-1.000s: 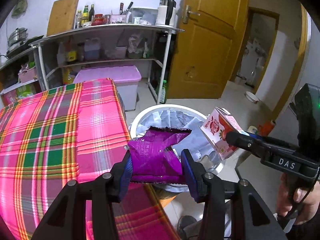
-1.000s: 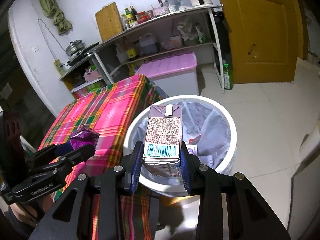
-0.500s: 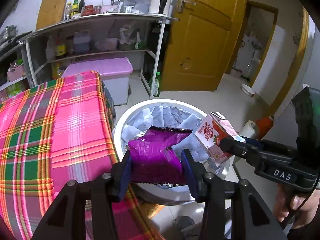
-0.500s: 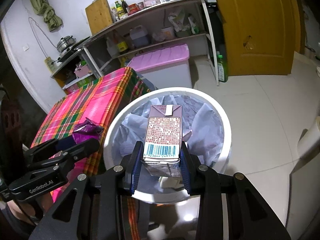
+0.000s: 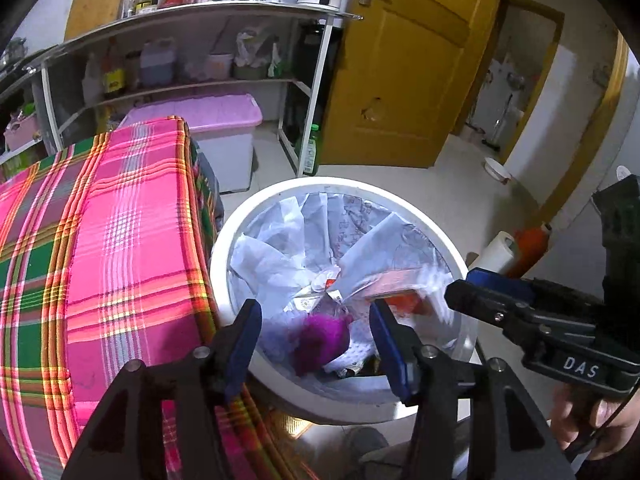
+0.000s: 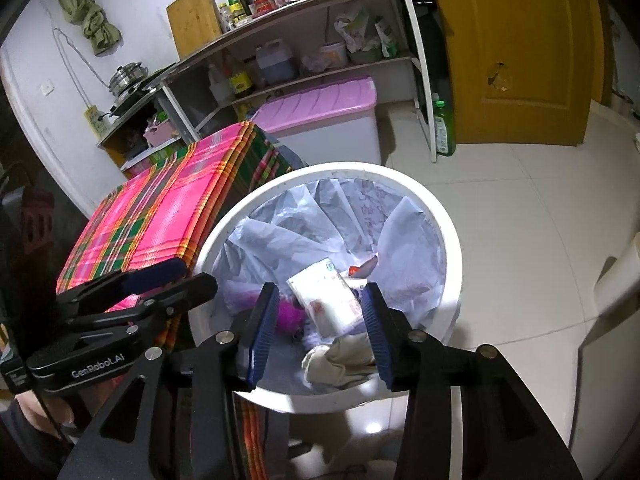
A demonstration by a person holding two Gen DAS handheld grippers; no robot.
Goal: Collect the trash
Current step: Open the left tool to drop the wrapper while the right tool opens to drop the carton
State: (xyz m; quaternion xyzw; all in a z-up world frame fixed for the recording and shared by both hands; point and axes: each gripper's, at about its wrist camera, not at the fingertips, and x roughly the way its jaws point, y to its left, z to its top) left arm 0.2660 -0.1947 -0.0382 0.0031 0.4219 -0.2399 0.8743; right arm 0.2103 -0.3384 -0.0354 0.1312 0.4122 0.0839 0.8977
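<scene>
Opening over the bin, both the left gripper and right gripper are empty, the purple wrapper and carton lying inside it (light, crushable stuff, best pinched at an edge, I judge).

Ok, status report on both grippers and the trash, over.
Left gripper opening, nothing between its pads. Right gripper opening, also empty. Purple wrapper and carton inside the white bin. Nothing in the way.
</scene>
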